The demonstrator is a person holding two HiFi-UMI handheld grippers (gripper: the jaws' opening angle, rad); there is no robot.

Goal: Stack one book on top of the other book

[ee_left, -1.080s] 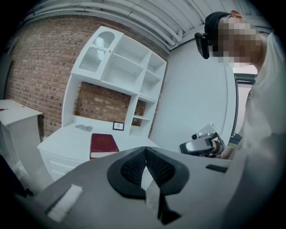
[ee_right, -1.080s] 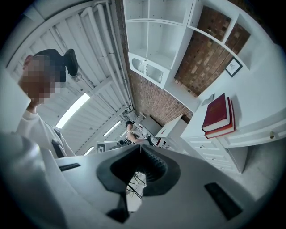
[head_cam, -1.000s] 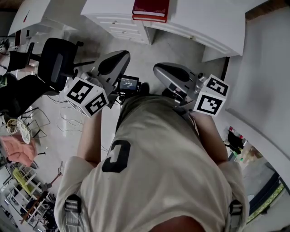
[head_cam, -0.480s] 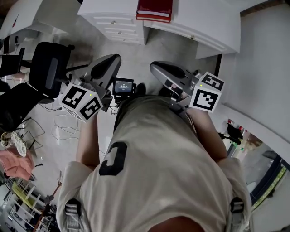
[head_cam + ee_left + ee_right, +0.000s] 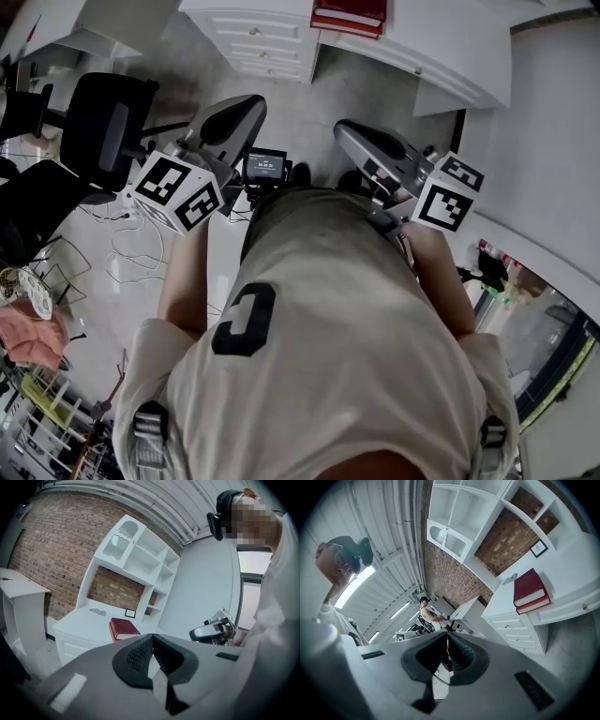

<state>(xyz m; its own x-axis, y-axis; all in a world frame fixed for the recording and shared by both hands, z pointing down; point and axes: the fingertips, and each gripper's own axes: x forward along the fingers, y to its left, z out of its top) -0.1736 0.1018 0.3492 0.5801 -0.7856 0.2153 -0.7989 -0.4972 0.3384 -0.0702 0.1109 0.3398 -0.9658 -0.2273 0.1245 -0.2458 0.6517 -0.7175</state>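
Two books lie stacked on the white desk (image 5: pixel 441 47), a dark red book (image 5: pixel 528 587) on top of a brighter red one (image 5: pixel 535 603). The stack (image 5: pixel 349 14) sits at the top edge of the head view and shows as a red block (image 5: pixel 124 627) in the left gripper view. My left gripper (image 5: pixel 246 105) and right gripper (image 5: pixel 349 129) are held in front of my body, well short of the desk. Both are shut with nothing between the pads. The left jaws (image 5: pixel 152 637) and the right jaws (image 5: pixel 447 637) meet edge to edge.
White drawers (image 5: pixel 262 47) sit under the desk and a white shelf unit (image 5: pixel 140 559) rises above it against a brick wall. A black office chair (image 5: pixel 108 122) stands to the left, with cables (image 5: pixel 141 253) on the floor. Another person (image 5: pixel 429 613) works far off.
Both shut grippers have shifted a little to the right in the head view. The desk and books have slid right and up against the frame's top edge.
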